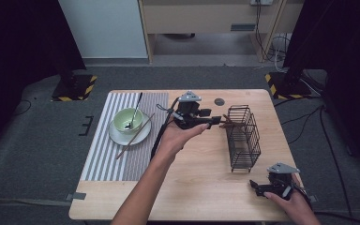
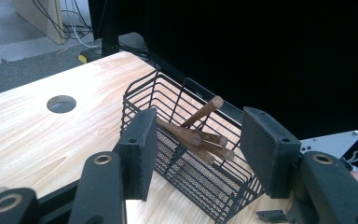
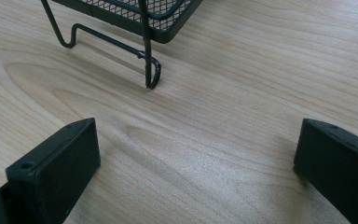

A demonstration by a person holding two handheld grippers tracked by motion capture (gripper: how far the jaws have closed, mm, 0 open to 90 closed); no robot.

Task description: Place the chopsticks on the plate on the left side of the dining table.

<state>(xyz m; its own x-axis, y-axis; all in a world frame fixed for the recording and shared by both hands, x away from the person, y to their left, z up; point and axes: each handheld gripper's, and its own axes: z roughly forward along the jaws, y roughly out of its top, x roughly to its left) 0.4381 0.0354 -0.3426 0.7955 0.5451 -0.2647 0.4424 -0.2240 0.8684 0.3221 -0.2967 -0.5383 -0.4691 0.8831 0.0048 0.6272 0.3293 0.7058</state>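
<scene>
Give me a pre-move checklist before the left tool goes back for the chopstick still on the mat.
1. Left tool empty, jaws apart: ok.
2. Dropped chopsticks resting inside the wire basket: ok.
3. Basket upright on the table: ok.
4. Remaining chopstick reachable, leaning on the plate rim: ok.
5. Spoon in the bowl sits close to that chopstick: cannot tell if it hinders.
6. Right tool open and parked near the basket foot: ok.

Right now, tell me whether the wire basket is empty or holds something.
Not empty: several brown wooden sticks lean inside the basket, ends poking above its rim.
</scene>
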